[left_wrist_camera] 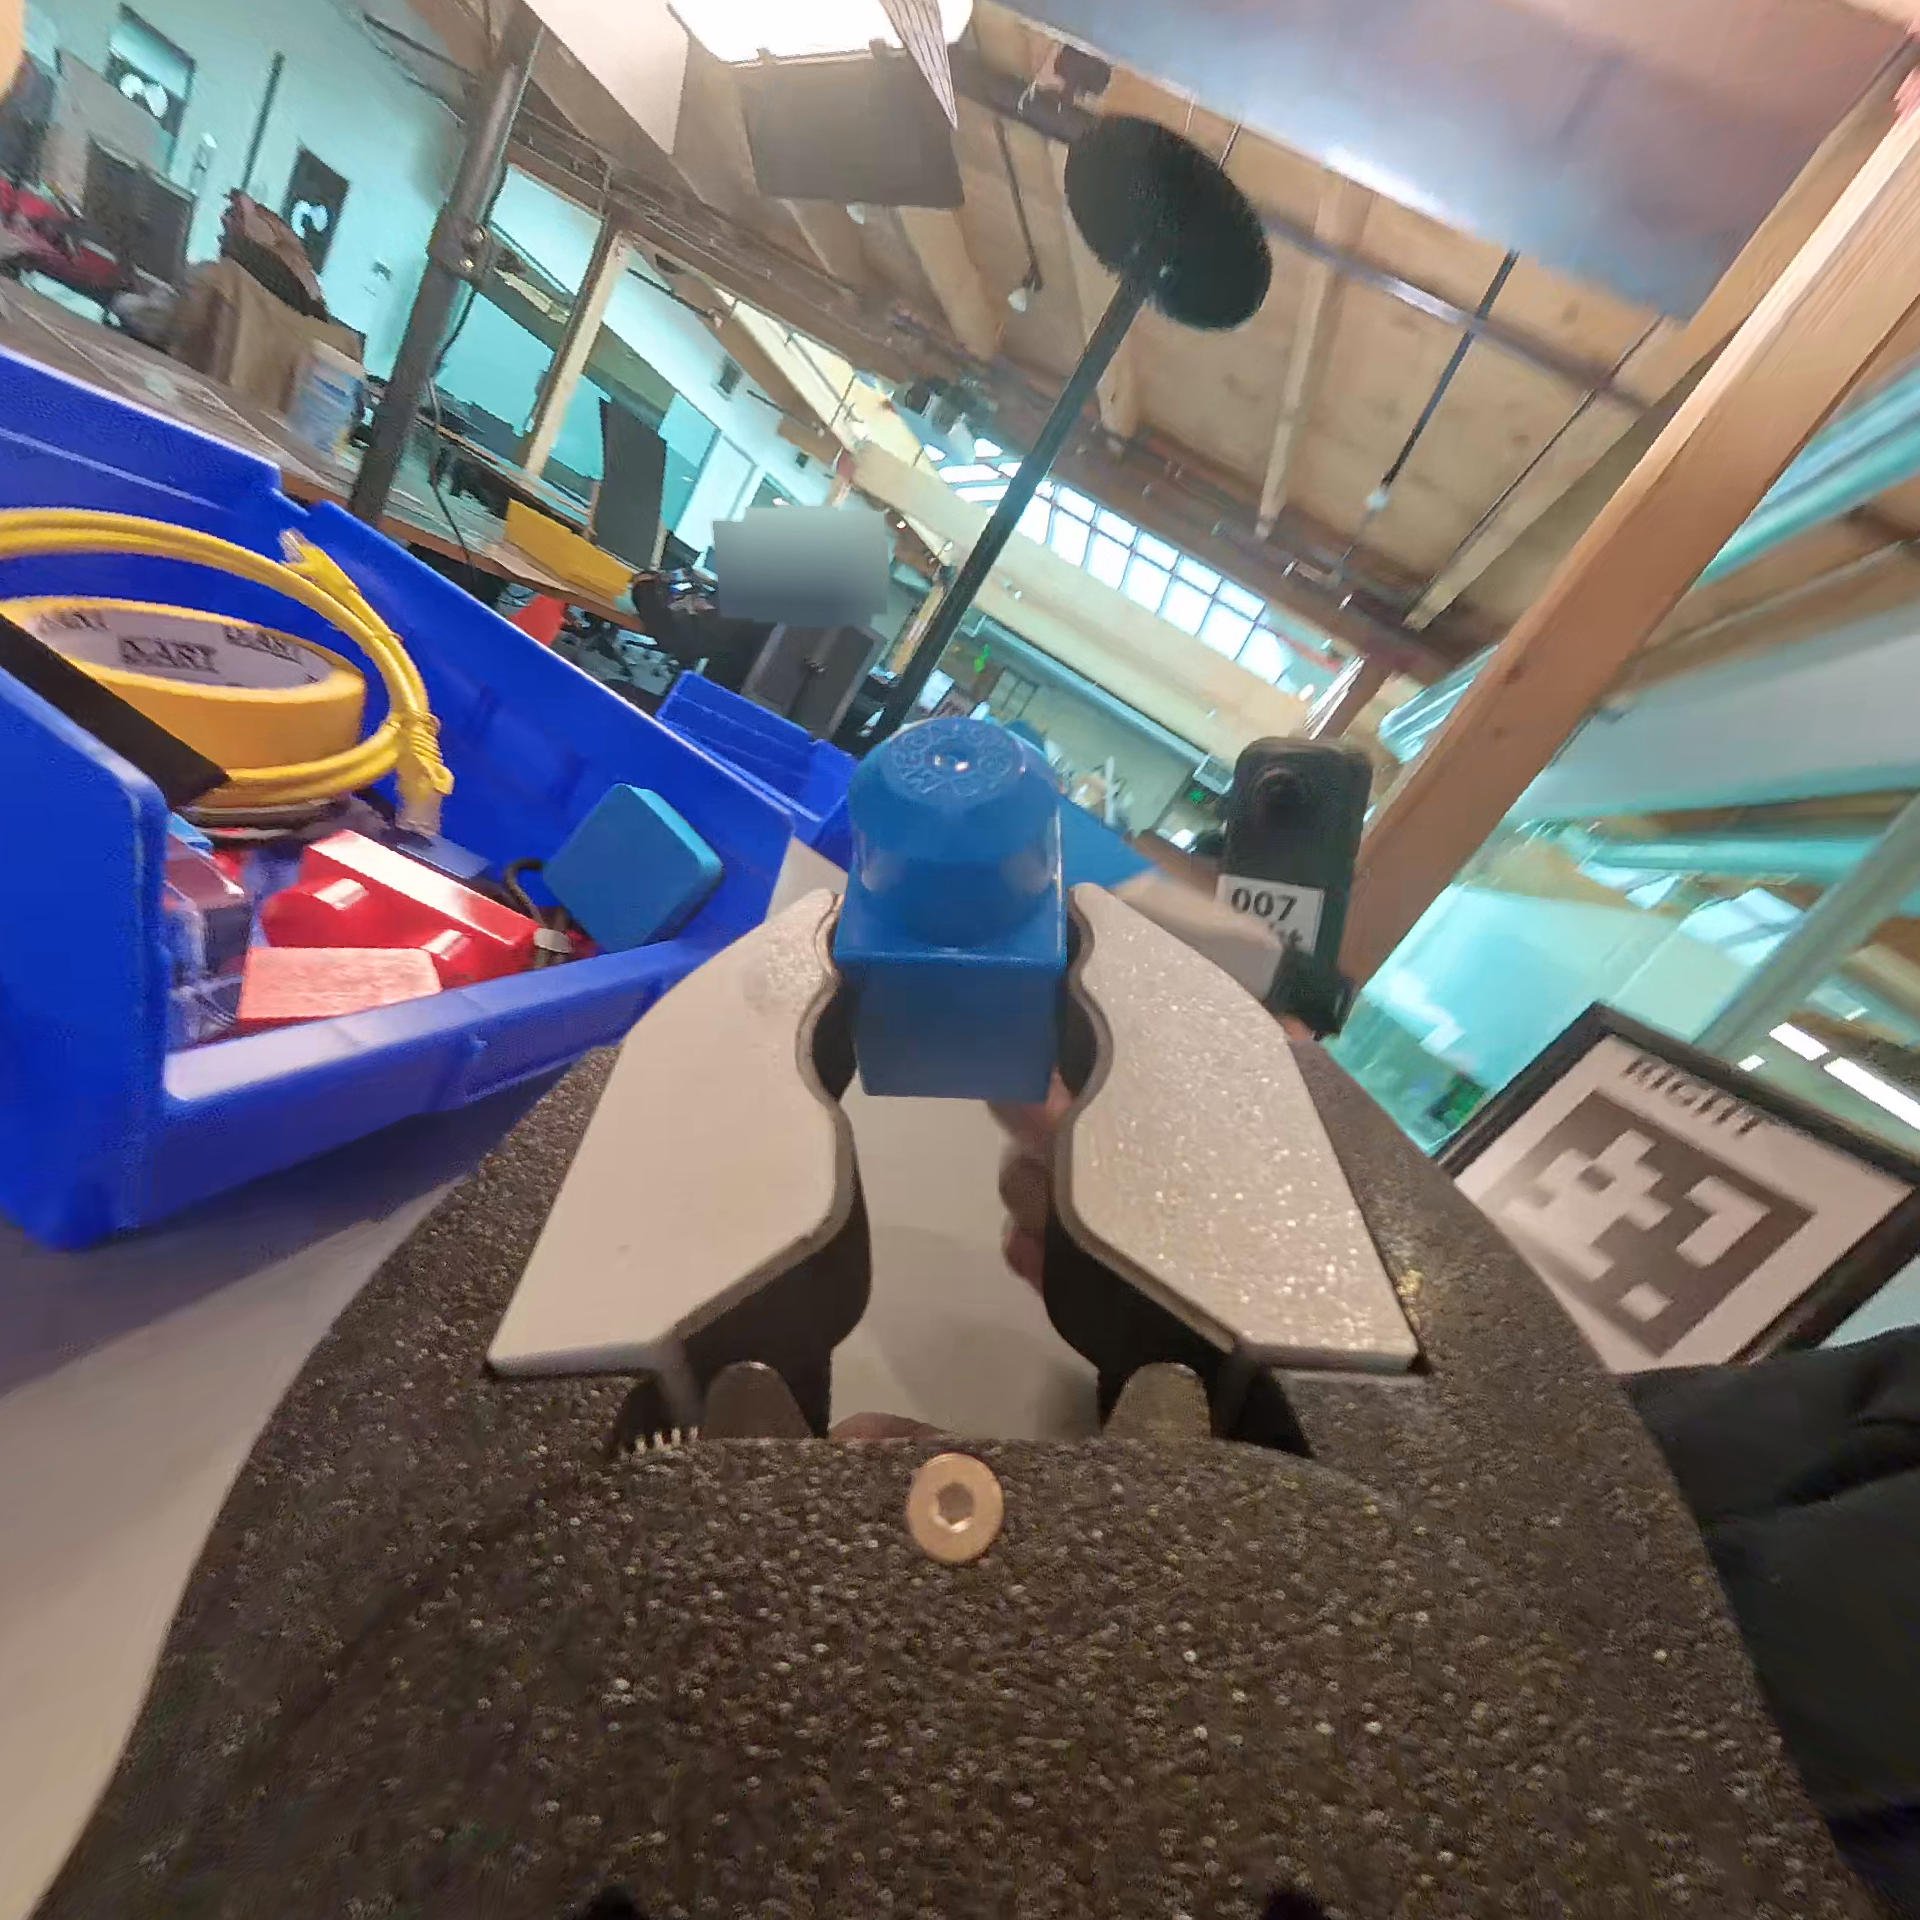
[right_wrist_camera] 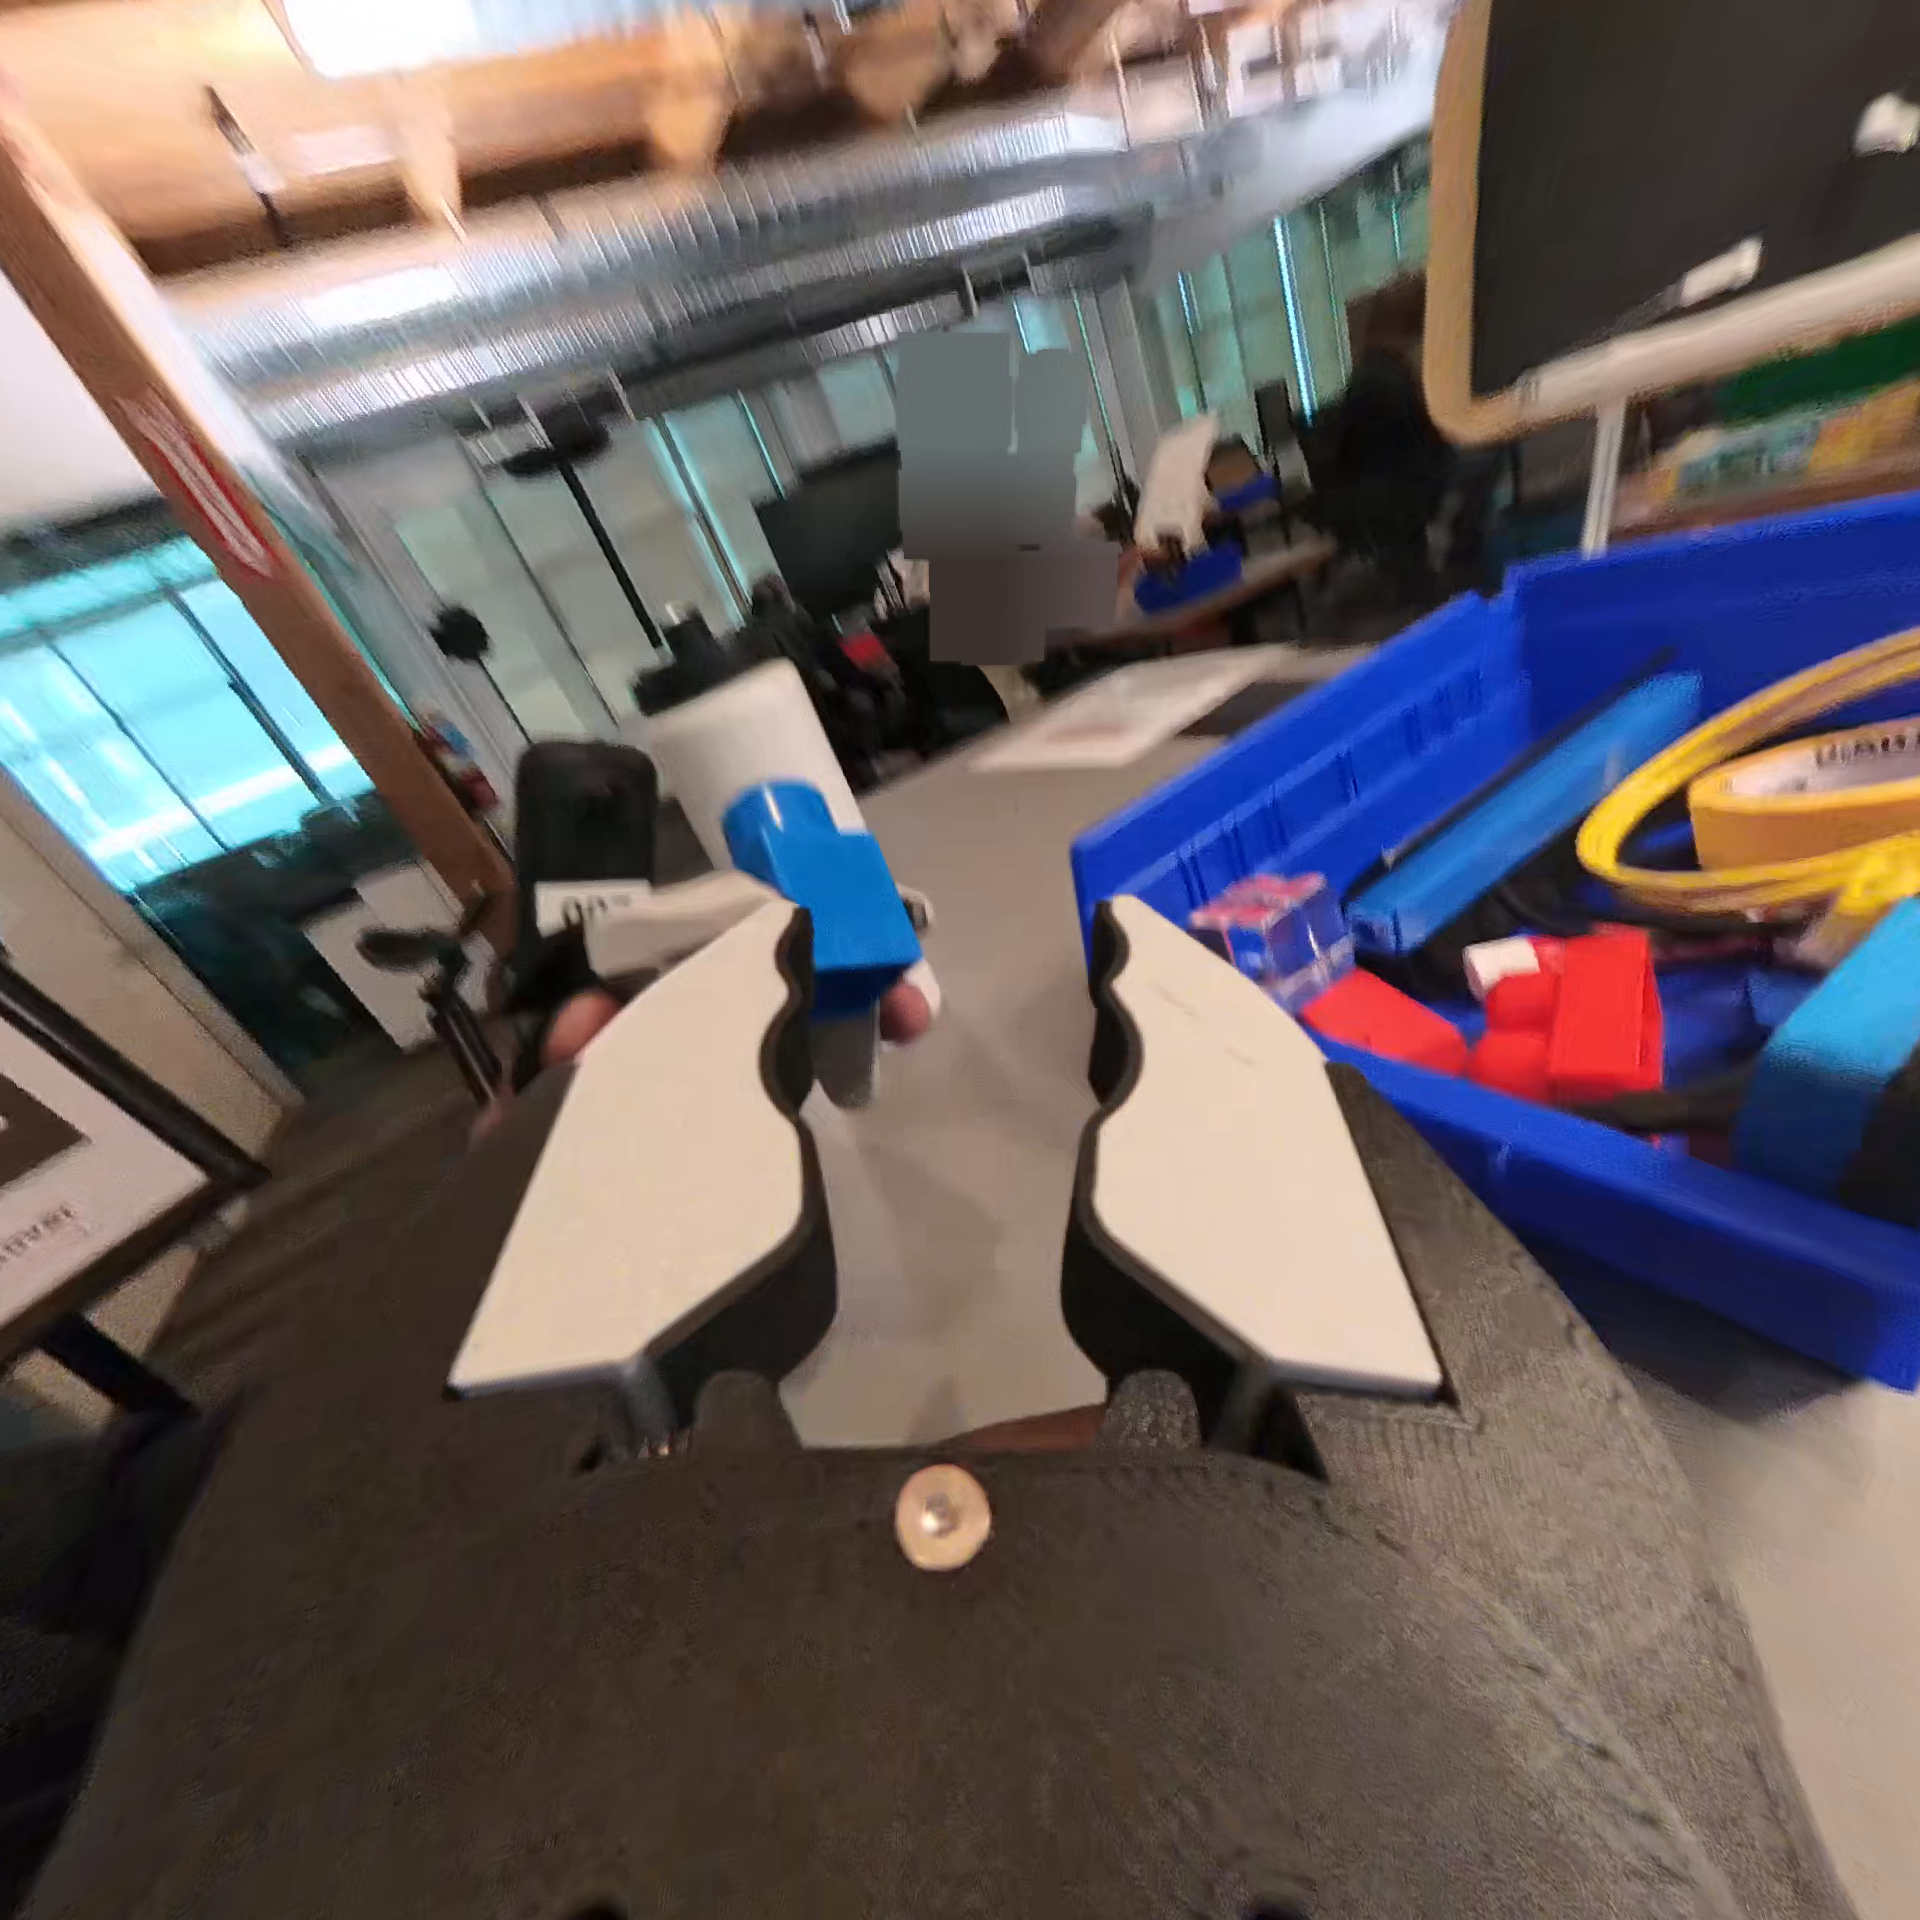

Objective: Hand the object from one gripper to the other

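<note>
Left gripper (left_wrist_camera: 951, 971) clenched on the small blue plastic building block with a round stud on top (left_wrist_camera: 951, 935), pinched by its square body at the fingertips, centre of the left wrist view; stud stands clear above the pads, presumably so the receiving side has something free to take. Right gripper (right_wrist_camera: 951, 982) released, fingers spread with nothing between them. In the right wrist view the same block (right_wrist_camera: 821, 894) sits just left of centre, tilted, beyond and beside the left finger's tip, not yet inside the gap. Judgement: handover not begun; the right gripper must still centre on the block before closing. Far lower right of the left view: a black-framed fiducial marker card (left_wrist_camera: 1662, 1216), likely there for tracking. Blue plastic parts bin (left_wrist_camera: 343, 1049) fills the left of that view and the right of the other, holding a yellow tape roll (left_wrist_camera: 208, 675), a yellow coiled cable (left_wrist_camera: 384, 686) and red blocks (left_wrist_camera: 416, 914); apparently the stock of objects. Writing: embossed lettering on the stud, print inside the tape core, a small white numbered tag on the dark device (left_wrist_camera: 1299, 831) behind the block, a word on the marker card; none transcribed.
</note>
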### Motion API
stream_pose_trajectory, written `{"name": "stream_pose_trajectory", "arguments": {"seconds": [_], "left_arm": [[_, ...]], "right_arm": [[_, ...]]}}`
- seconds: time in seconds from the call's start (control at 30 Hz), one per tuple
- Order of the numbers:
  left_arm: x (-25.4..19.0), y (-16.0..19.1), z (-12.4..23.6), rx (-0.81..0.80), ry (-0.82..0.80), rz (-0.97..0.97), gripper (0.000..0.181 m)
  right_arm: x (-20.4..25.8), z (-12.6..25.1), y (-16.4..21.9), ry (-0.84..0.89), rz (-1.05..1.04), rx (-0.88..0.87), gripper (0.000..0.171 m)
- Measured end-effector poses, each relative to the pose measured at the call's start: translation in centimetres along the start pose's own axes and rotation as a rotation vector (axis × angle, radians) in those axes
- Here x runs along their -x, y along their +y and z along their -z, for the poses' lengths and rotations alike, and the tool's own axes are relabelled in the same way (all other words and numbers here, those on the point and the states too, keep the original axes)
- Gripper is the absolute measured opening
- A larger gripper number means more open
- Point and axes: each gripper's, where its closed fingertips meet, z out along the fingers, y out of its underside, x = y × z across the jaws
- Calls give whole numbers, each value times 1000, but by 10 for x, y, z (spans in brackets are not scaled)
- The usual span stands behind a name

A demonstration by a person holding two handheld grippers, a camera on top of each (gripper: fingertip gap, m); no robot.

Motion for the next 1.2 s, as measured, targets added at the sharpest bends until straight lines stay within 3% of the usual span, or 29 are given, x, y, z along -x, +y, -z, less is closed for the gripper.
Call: {"name": "stream_pose_trajectory", "arguments": {"seconds": [0.07,0.23,0.37,0.47,0.5,0.57,0.8,0.87,1.0,1.1,1.2], "left_arm": [[0,-1,-2,-33,32,90,37],[-7,-1,-5,-81,120,234,37],[-10,9,-9,-37,142,274,37],[-19,21,-15,26,186,310,37],[-18,23,-15,35,181,308,37],[-20,22,-15,43,179,272,37],[-24,-1,-8,-59,56,-120,59],[-33,-8,-4,-86,42,-275,60],[-36,1,4,19,-29,-736,68],[-29,-2,9,30,-152,-1047,70],[-30,3,3,36,-207,-1198,73]], "right_arm": [[17,-9,22,-30,137,120,62],[12,-18,37,271,764,186,85],[31,-17,26,381,1140,65,82],[33,-16,26,419,1198,45,58],[30,-14,23,443,1181,33,46],[29,-10,21,406,1106,35,37],[17,4,13,161,442,28,37],[18,8,18,2,154,53,37],[22,18,13,-294,-363,49,37],[21,20,10,-355,-514,21,37],[26,18,5,-396,-575,-23,37]]}}
